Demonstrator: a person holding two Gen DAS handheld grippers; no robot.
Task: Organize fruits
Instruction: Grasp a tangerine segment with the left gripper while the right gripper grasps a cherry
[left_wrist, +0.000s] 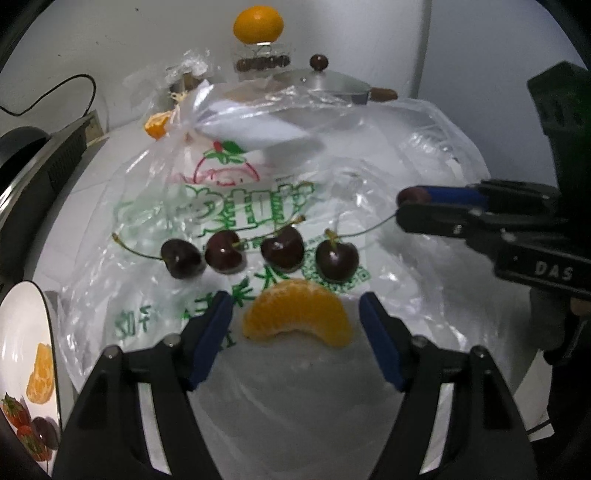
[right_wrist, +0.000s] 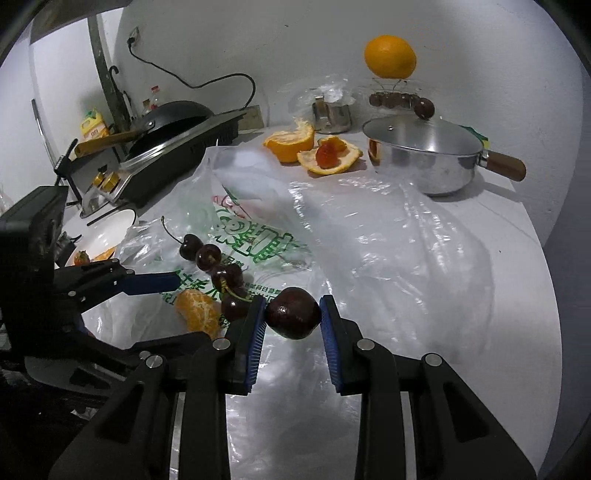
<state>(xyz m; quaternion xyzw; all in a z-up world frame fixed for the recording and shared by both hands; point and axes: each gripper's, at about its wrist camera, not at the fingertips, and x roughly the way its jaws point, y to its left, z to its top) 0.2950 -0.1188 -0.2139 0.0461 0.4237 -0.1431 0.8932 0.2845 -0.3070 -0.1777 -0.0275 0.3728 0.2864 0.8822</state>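
The right tongs (right_wrist: 292, 314) are clamped on a dark cherry (right_wrist: 293, 313), blue pads pressing both its sides, held just above the printed plastic bag (left_wrist: 236, 206) that covers the worktop (right_wrist: 517, 229). The left tongs (left_wrist: 295, 328) stand open with the peeled orange piece (left_wrist: 297, 314) lying on the bag between the pads, untouched on either side. Just beyond that piece a row of four cherries (left_wrist: 258, 251) lies on the bag, stems pointing away. Left of the bag sits the white plate (left_wrist: 22, 332), already holding an orange piece, strawberries and a cherry, so it looks like the collecting spot. To do this step well, the left tongs should probably settle lower, centre on the piece and close gently, since soft fruit bruises and the bag may slide. The cherry should go to the plate gently, clear of the other tool. Beyond the bag stand a steel pot (right_wrist: 424, 158), orange peel (right_wrist: 310, 151) and a whole orange (right_wrist: 389, 55).
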